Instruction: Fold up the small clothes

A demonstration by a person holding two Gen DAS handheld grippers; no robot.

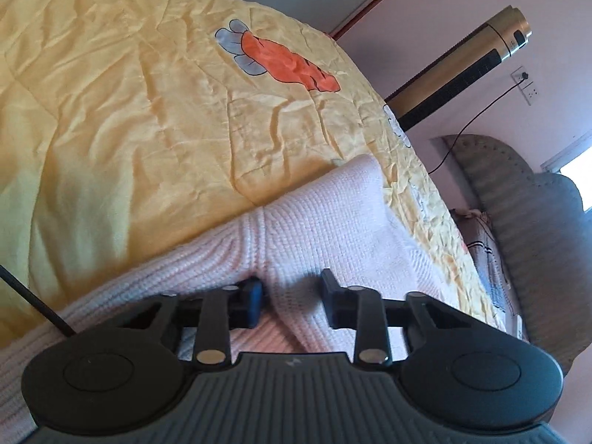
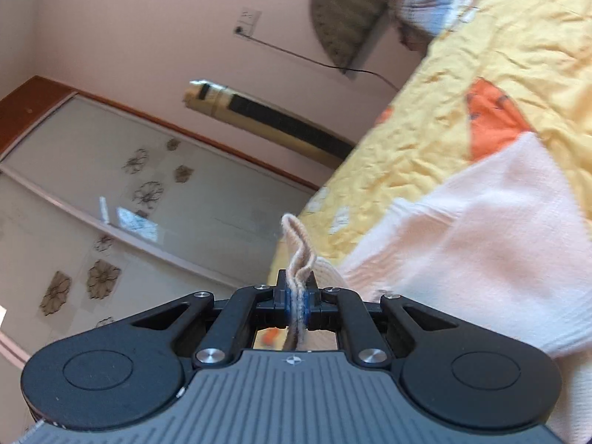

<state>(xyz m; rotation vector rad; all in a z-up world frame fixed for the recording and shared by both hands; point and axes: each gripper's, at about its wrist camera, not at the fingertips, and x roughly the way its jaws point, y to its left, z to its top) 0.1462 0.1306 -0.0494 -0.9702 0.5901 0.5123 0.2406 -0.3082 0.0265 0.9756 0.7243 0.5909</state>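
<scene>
A small pale pink knitted garment [image 1: 325,222] lies on a yellow quilt [image 1: 129,111] with orange cartoon prints. My left gripper [image 1: 292,301] is open, its fingers low over the garment with a raised fold of knit between them. In the right wrist view my right gripper [image 2: 296,296] is shut on the ribbed edge of the pink garment [image 2: 481,244], lifted off the quilt [image 2: 462,74]; a loop of the edge sticks up past the jaws.
A gold tower fan [image 1: 462,63] stands beside the bed, with a wall socket and black cable [image 1: 481,111]. A grey padded headboard [image 1: 525,222] and a pillow [image 1: 484,244] are at the right. A sliding wardrobe door with flower prints [image 2: 129,203] faces the right gripper.
</scene>
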